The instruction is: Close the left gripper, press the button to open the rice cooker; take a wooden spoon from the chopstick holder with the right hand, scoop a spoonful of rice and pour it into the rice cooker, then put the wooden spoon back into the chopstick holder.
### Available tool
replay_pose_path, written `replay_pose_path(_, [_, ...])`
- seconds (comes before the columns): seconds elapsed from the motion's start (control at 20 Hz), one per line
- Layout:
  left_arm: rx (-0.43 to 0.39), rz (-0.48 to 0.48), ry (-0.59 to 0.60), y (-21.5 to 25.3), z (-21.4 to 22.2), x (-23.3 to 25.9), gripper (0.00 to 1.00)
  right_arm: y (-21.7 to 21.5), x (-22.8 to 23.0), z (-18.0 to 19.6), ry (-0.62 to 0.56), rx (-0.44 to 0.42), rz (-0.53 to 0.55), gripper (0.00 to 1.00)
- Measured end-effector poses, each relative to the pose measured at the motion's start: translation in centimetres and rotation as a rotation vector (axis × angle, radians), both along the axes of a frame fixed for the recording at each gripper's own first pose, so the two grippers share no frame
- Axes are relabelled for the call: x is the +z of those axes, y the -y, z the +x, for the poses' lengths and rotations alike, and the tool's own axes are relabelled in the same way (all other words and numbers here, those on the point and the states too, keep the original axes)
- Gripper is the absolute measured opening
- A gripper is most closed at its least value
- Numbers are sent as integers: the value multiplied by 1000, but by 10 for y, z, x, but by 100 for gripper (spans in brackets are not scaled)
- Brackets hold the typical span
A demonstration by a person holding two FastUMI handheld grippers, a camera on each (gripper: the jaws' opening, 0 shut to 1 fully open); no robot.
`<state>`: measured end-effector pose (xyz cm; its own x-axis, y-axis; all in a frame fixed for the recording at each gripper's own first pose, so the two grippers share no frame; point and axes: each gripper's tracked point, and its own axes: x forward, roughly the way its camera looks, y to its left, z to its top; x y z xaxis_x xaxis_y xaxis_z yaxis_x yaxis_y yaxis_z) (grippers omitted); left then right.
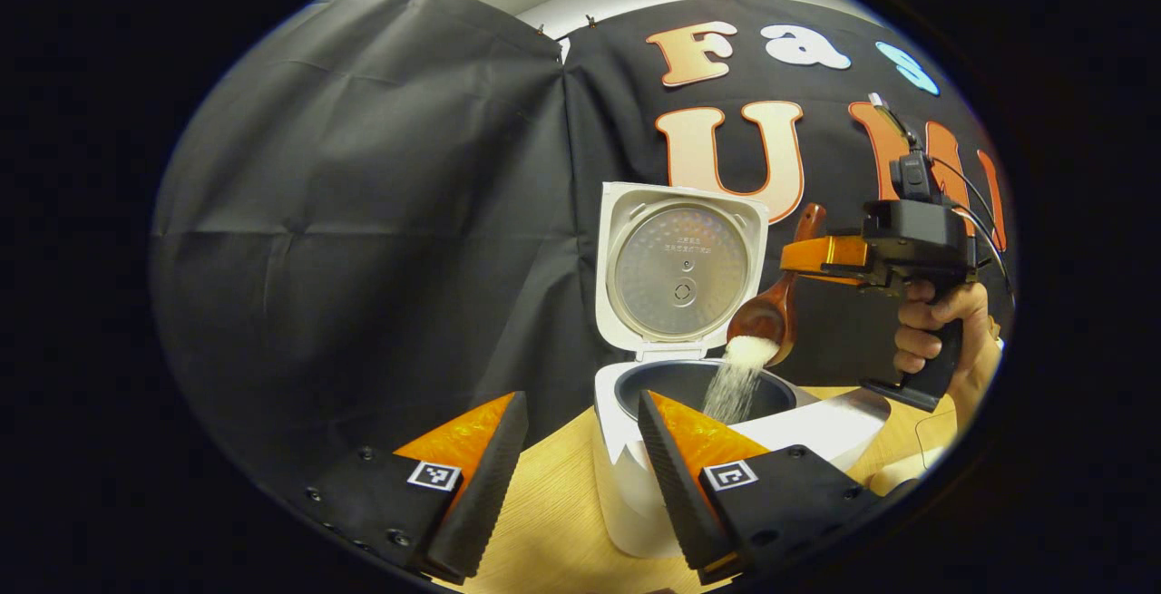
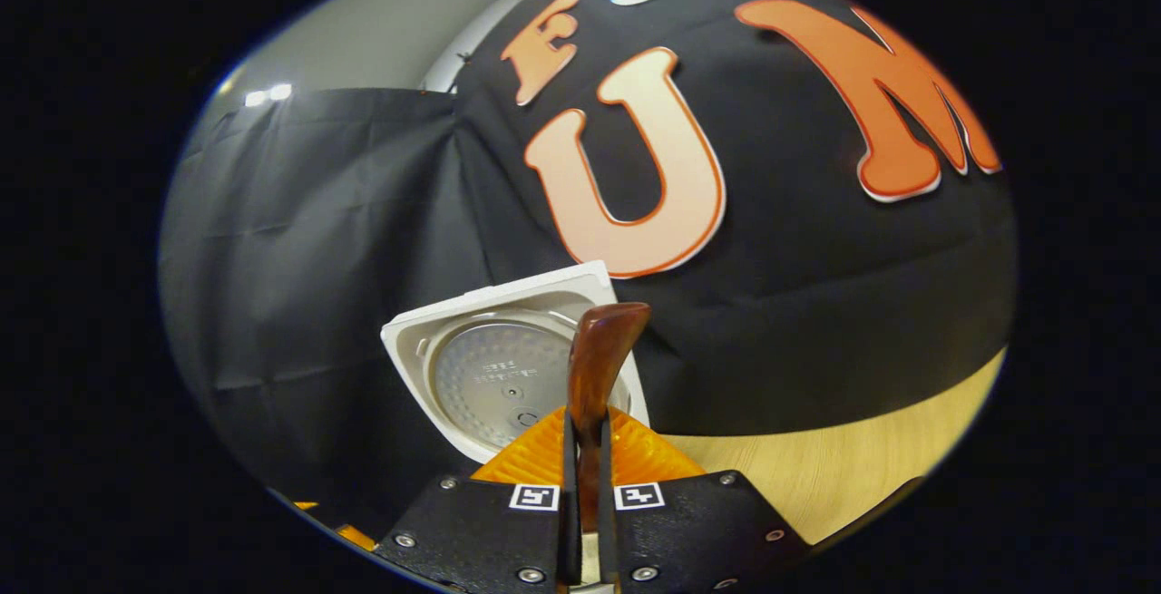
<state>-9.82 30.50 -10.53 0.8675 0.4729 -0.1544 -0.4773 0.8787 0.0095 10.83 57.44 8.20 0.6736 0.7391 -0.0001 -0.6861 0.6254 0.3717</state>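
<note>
The white rice cooker point(image 1: 626, 485) stands on the wooden table point(image 1: 553, 512) with its lid point(image 1: 682, 267) swung upright. The wooden spoon point(image 1: 769, 315) is tilted bowl-down over the dark inner pot point(image 1: 671, 383), and a stream of white rice point(image 1: 733, 385) falls from it into the pot. My right gripper point(image 1: 821, 254), held by a hand point(image 1: 934, 326), is shut on the spoon's handle. In the right gripper view the right gripper point(image 2: 581, 453) pinches the handle point(image 2: 600, 349), with the lid point(image 2: 490, 376) behind it. My left gripper point(image 1: 581, 399) hangs open in front of the cooker, holding nothing.
A white container point(image 1: 839, 431) sits just right of the cooker, partly hidden by my left gripper's finger. A pale rounded object point(image 1: 907, 474) lies at the right edge. Bare wooden table point(image 2: 862, 462) stretches right of the cooker. The black cloth wall stands close behind.
</note>
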Motion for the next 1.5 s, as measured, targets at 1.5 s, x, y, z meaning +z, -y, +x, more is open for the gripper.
replay_pose_path(1.5, [-87, 29, 46, 72, 2, 38, 81, 124, 23, -11, 88, -100, -33, 8])
